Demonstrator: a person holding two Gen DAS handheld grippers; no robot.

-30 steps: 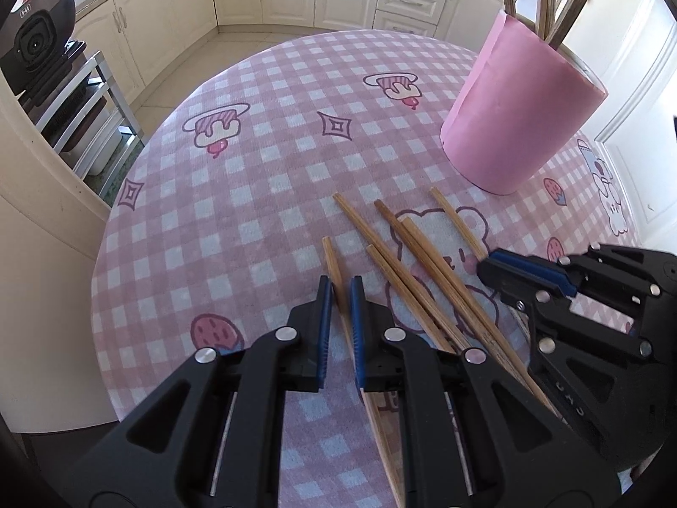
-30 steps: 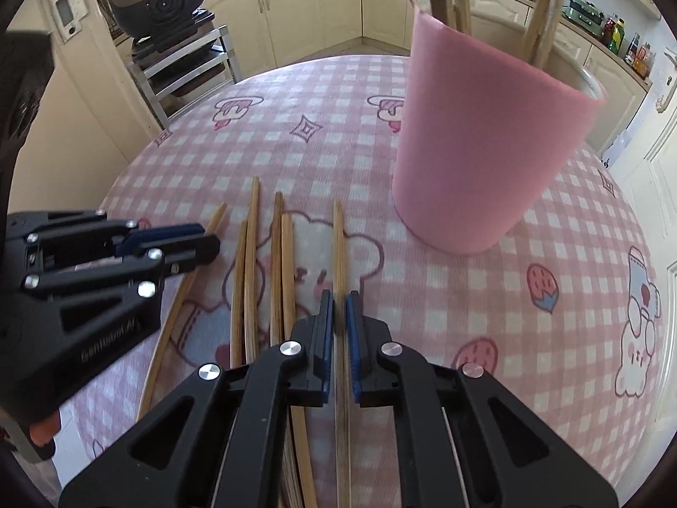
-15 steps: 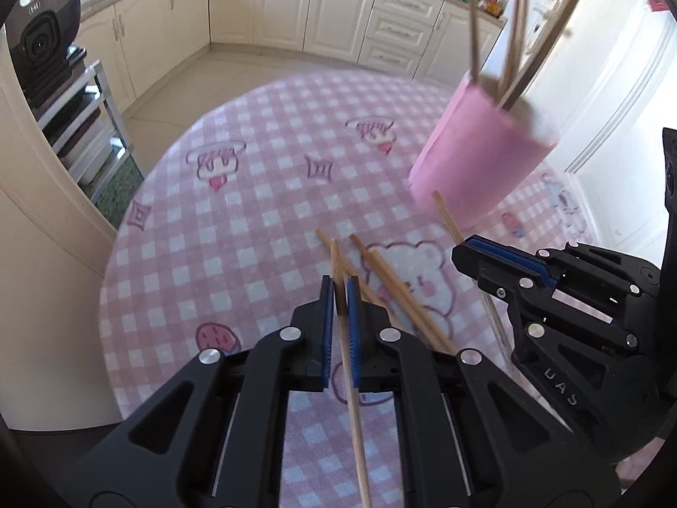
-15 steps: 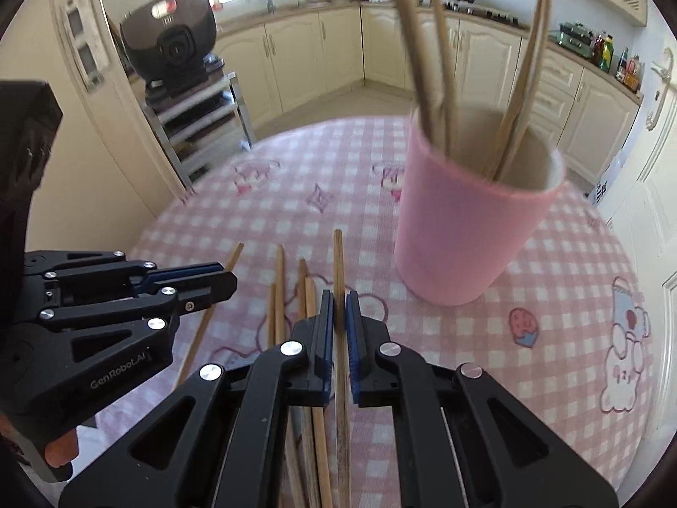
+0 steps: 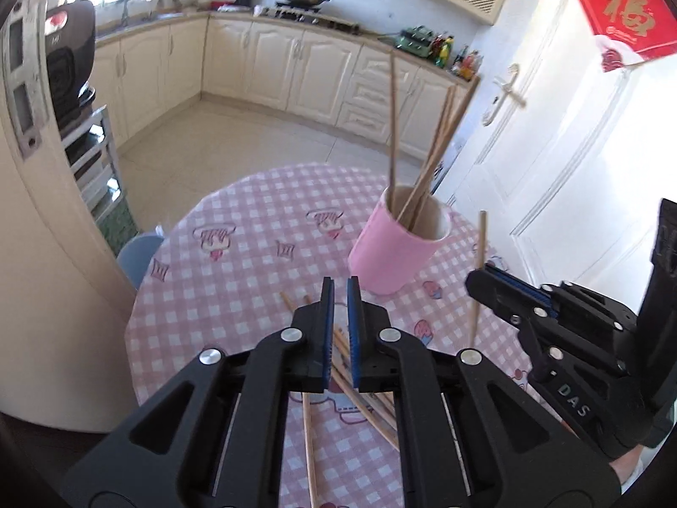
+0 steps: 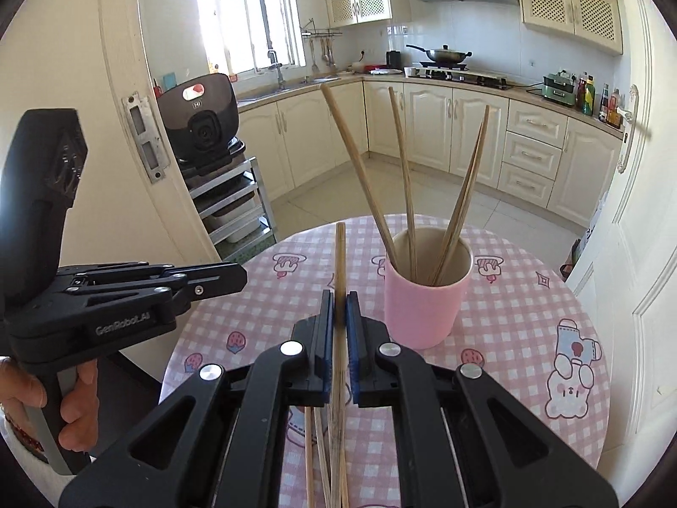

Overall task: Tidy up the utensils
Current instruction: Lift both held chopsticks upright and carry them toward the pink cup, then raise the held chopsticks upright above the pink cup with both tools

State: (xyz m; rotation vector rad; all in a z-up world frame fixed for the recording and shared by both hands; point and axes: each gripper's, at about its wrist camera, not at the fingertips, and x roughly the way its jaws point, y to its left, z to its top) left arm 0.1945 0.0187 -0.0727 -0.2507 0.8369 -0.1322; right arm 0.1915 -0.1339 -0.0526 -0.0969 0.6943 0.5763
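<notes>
L: my left gripper (image 5: 340, 292) clenched, higher than a second ago, any stick in it unclear | loose chopsticks (image 5: 359, 402) lie before the cup (image 6: 423, 313) | R: my right gripper (image 6: 339, 300) grasps a chopstick (image 6: 339, 254), now lifted off the table (image 5: 237, 296), left of cup

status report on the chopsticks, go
Left gripper shut, nothing seen in it. Right gripper shut on a chopstick, short of the pink cup. Nothing between them.
</notes>
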